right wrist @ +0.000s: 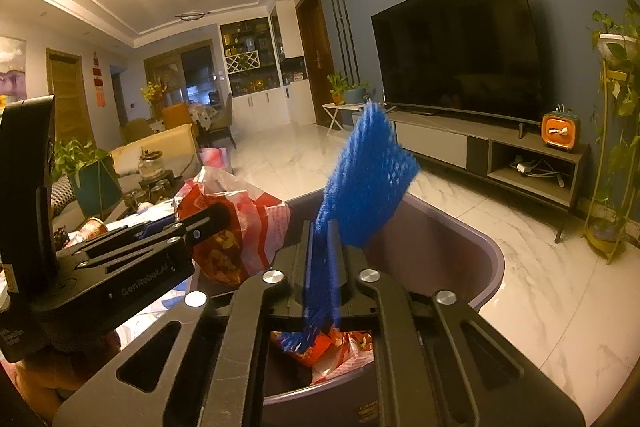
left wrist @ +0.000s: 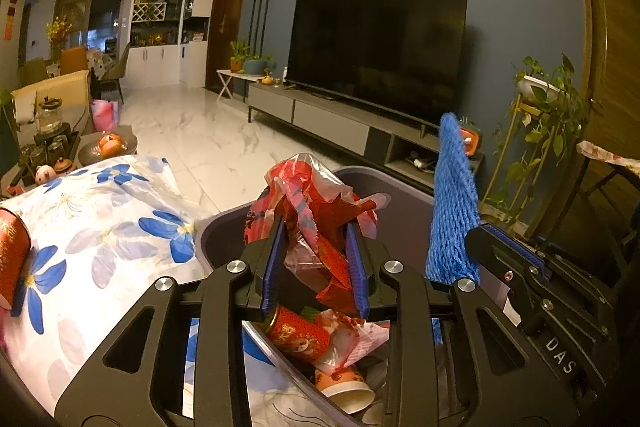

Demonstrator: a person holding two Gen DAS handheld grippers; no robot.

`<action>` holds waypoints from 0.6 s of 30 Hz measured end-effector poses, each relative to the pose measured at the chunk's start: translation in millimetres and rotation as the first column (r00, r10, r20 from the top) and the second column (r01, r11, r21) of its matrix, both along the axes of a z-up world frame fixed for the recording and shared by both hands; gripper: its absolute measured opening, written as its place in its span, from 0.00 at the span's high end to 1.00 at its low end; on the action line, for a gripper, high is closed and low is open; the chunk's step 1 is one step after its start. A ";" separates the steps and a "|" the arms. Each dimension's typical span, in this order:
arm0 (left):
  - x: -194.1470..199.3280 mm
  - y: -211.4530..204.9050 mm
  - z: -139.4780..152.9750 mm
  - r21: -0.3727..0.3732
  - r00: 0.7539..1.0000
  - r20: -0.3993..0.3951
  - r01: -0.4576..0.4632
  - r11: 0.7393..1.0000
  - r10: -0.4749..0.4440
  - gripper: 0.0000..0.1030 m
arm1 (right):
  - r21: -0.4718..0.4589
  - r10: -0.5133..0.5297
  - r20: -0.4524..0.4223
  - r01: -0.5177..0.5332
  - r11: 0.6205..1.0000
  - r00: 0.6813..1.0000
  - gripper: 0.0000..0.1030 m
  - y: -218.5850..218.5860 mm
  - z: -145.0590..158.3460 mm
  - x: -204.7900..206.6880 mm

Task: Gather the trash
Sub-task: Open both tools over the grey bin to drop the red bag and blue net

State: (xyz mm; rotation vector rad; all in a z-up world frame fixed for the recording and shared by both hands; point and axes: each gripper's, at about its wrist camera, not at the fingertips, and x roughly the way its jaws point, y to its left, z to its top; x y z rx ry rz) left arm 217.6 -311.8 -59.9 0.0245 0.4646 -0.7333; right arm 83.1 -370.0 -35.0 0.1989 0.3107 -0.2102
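My left gripper point(left wrist: 316, 227) is shut on a crumpled red and clear plastic bag point(left wrist: 316, 195) and holds it above the grey-purple trash bin point(left wrist: 404, 195). My right gripper point(right wrist: 322, 227) is shut on a blue foam net sleeve point(right wrist: 366, 167) that stands up over the same bin point(right wrist: 452, 251); the sleeve also shows in the left wrist view point(left wrist: 454, 199). Inside the bin lie a red can point(left wrist: 298, 337), a paper cup point(left wrist: 346, 389) and red wrappers. A red paper cup point(left wrist: 12, 259) lies on the flowered cloth at far left.
A blue-flowered cloth point(left wrist: 104, 251) covers the surface left of the bin. A tea tray with a glass kettle point(left wrist: 48, 115) and fruit stands behind it. A TV point(left wrist: 376, 51) on a low console, plants point(left wrist: 548, 119) and marble floor lie beyond.
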 end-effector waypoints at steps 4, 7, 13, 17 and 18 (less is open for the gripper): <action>0.7 0.5 -1.1 -0.006 1.000 -0.003 0.012 1.000 -0.012 0.53 | 0.009 -0.015 0.000 0.015 1.000 1.000 0.71 -1.7 -1.6 -0.9; 0.8 5.6 -0.7 -0.013 1.000 0.007 -0.013 1.000 0.013 0.40 | 0.007 -0.024 0.001 0.024 1.000 1.000 0.66 1.7 -2.2 -4.5; 2.2 20.1 1.8 -0.044 0.999 -0.015 -0.045 0.998 0.044 0.28 | 0.011 -0.049 0.002 0.049 0.999 0.999 0.55 5.4 -2.8 -10.8; -4.2 36.4 5.3 -0.047 0.997 -0.005 -0.078 0.996 0.078 0.23 | -0.004 -0.054 0.006 0.054 0.999 0.999 0.47 14.9 -0.2 -15.4; -7.5 44.2 6.4 -0.050 0.995 0.001 -0.097 0.994 0.097 0.22 | -0.009 -0.054 0.008 0.054 0.999 0.999 0.43 18.3 0.5 -16.3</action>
